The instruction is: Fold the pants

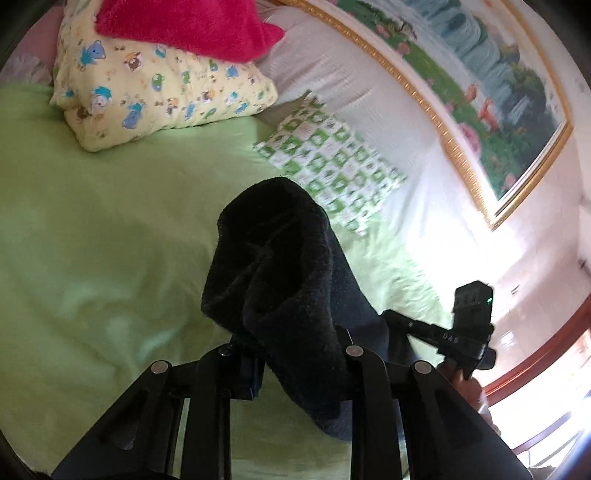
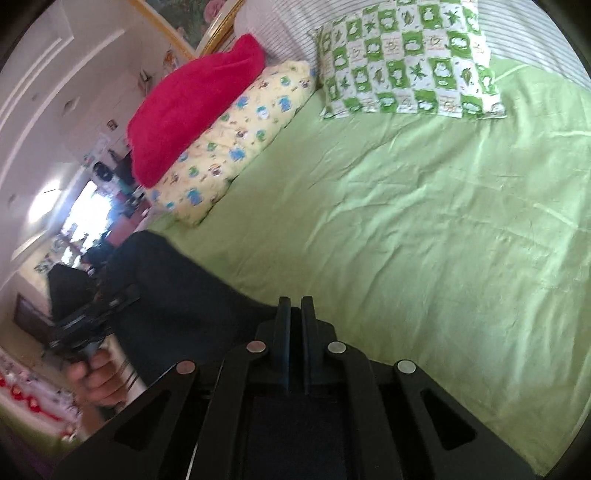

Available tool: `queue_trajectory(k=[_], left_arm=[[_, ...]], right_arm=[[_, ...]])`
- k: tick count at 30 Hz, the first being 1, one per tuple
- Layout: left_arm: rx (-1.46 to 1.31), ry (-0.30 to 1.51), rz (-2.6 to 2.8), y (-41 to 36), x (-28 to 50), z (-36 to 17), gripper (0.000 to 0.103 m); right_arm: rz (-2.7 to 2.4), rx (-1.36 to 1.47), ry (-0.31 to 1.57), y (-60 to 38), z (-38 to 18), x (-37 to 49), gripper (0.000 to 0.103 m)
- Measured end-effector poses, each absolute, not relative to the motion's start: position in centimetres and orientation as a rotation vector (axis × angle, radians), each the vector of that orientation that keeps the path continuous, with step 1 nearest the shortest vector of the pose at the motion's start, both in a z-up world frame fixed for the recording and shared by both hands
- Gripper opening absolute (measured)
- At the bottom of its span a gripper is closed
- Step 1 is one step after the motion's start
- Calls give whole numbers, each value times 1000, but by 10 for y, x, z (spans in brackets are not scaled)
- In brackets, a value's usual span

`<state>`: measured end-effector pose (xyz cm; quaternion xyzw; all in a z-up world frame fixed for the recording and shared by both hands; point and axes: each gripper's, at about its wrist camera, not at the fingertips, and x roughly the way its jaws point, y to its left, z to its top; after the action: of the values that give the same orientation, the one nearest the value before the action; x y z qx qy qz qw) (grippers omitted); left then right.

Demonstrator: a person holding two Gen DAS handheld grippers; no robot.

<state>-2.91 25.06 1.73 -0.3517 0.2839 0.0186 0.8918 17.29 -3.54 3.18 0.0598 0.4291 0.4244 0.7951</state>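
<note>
Dark pants (image 1: 280, 258) hang bunched above the green bed sheet (image 1: 92, 240). In the left wrist view my left gripper (image 1: 299, 354) is shut on a thick fold of them, and the cloth rises over and hides its fingertips. To the right, my right gripper (image 1: 391, 325) holds the same cloth, with a hand behind it. In the right wrist view my right gripper (image 2: 295, 314) has its fingers almost together, pinching a thin edge of the pants (image 2: 177, 295), which stretch left to my left gripper (image 2: 122, 295).
A yellow cartoon-print pillow (image 1: 155, 81) with a red cushion (image 1: 192, 26) on it lies at the bed's head. Beside it sits a green-and-white checked pillow (image 2: 406, 59). A gold-framed painting (image 1: 498, 92) leans behind. The sheet (image 2: 424, 221) spreads wide to the right.
</note>
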Motion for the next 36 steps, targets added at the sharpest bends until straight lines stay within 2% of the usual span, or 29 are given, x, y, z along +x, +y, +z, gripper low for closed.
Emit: queue_trajectory(k=[5,8,10,13,19,24,36], left_arm=[[-709,693,96,270,-17,-27,23],[-721,739,105,277,-19,-43,28],[-710,721,121,276,-25,-37,37],[-660,686,201,274,-41,-21,51],[-685,589,205,269,-62,10,57],[-597,607,136,231,-47,29,65],[-458,733,-192,102,-5,21,69]], right_arm=[[809,77,902,-7,-7,173,6],[754,112,913,-5,-27,178,7],[753,192,917,-14,-25,178,11],[753,305,870,-43,-6,165,12],[718,392,783,-104,17,116,14],[633,431,776,-151,7,78,14],[415,466,714,-243,0,-2,14]])
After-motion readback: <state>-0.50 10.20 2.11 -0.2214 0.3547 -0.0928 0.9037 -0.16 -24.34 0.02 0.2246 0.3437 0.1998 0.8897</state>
